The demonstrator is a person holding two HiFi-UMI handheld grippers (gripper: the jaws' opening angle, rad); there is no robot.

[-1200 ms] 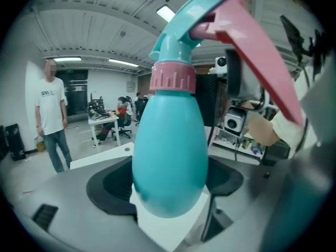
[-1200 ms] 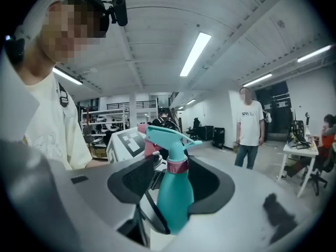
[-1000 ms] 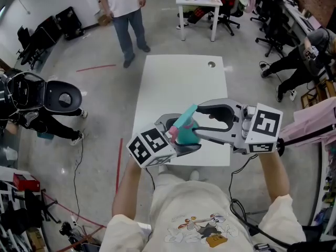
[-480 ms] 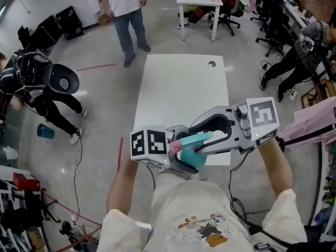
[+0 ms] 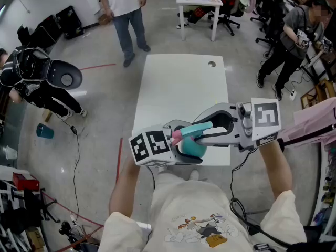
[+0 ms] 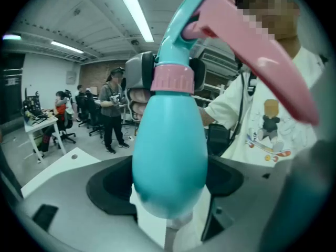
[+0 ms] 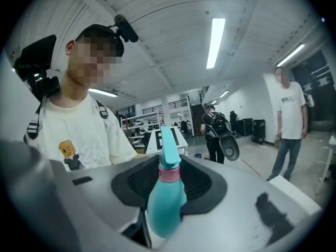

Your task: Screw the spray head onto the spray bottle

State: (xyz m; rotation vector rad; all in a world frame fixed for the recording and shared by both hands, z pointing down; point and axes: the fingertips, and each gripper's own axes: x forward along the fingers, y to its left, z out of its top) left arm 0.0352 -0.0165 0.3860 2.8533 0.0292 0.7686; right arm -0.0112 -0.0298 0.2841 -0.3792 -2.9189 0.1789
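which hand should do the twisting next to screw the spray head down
Right. The left gripper is clamped on the spray bottle body, steadying it. The right gripper jaws have just been closing with the spray head and its pink collar between them, so it can likely turn it.

bottle (image 5: pixel 191 147) over table's (image 5: pixel 178 88) near edge | standing person (image 5: pixel 123 14) beyond far end | desk (image 5: pixel 210 4) right of that person | chairs (image 5: pixel 270 22) right of desk | bent person (image 5: pixel 42 88) left of table

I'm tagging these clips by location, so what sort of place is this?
Probably an open-plan lab or workshop office: a bare concrete floor marked with red tape, a desk and office chairs along the far side, and a white table in the middle.
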